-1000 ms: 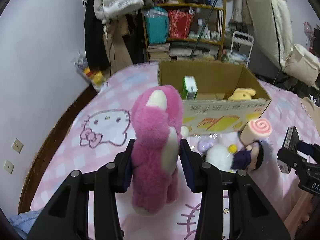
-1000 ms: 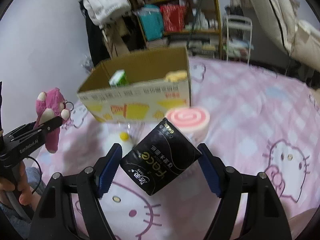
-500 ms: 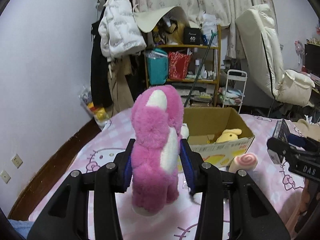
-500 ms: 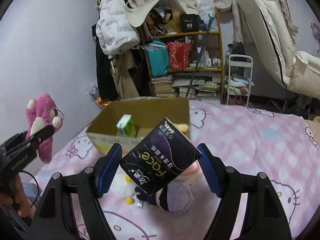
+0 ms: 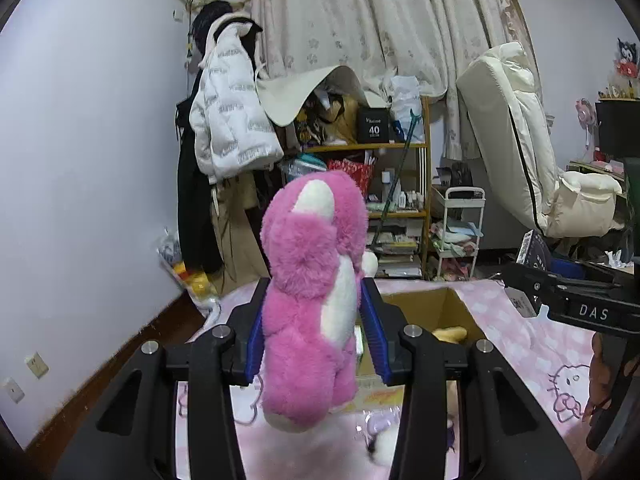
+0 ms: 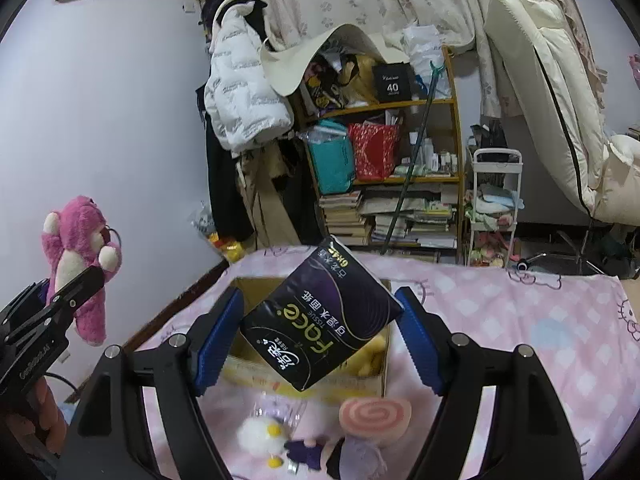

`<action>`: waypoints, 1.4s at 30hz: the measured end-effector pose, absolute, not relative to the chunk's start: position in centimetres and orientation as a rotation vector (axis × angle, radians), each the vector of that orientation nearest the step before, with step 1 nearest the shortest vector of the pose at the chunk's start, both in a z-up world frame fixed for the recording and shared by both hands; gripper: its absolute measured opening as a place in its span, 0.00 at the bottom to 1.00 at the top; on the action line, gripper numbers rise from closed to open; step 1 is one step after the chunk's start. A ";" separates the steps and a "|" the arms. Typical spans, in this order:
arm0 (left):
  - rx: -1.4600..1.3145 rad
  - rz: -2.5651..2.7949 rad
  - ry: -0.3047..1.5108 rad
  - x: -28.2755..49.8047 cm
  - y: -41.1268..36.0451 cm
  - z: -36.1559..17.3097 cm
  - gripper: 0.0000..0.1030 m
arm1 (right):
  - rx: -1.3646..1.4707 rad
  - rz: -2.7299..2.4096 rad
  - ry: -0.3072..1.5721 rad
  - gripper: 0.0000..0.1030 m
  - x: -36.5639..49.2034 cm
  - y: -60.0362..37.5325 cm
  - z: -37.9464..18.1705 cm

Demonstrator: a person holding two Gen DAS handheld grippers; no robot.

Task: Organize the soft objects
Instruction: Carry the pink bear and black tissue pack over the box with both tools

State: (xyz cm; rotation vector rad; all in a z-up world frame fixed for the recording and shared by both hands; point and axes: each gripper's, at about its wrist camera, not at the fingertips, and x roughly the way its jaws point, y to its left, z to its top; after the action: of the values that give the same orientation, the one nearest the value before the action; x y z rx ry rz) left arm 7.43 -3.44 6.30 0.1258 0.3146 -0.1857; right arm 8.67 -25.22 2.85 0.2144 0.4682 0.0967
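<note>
My left gripper (image 5: 312,328) is shut on a pink plush bear (image 5: 316,280) and holds it high above the pink bed. The bear also shows at the left of the right wrist view (image 6: 78,256). My right gripper (image 6: 316,332) is shut on a black tissue pack (image 6: 316,320), raised above the open cardboard box (image 6: 248,292). The box (image 5: 444,304) holds a yellow plush (image 5: 450,334). A pink swirl roll plush (image 6: 374,416) and a white and purple plush (image 6: 280,440) lie on the bed in front of the box.
A cluttered wooden shelf (image 6: 400,176) and hanging coats (image 6: 244,88) stand behind the bed. A white trolley (image 6: 496,204) and a cream recliner (image 6: 560,100) are at the right. The bed sheet (image 6: 520,320) is pink with cat prints.
Both grippers have risen and tilted up with their loads; the box and bed toys now sit lower in both views and more of the room shows.
</note>
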 end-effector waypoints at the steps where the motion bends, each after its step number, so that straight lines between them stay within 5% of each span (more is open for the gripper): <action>1: 0.131 -0.187 0.306 7.7 -3.7 6.7 0.41 | 0.217 0.098 0.462 0.79 8.9 -25.3 3.1; 12: 0.161 -0.170 0.244 10.5 -5.7 7.4 0.41 | 0.213 0.114 0.400 0.79 11.3 -25.6 4.8; 42: 0.156 -0.205 0.419 16.3 -5.9 0.2 0.41 | 0.129 0.072 0.435 0.79 14.5 -24.4 -0.6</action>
State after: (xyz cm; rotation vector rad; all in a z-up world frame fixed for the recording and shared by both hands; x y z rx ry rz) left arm 16.29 -5.91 0.18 0.1563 0.4187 -0.2054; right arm 14.49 -24.36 -0.62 0.1295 0.4347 0.0720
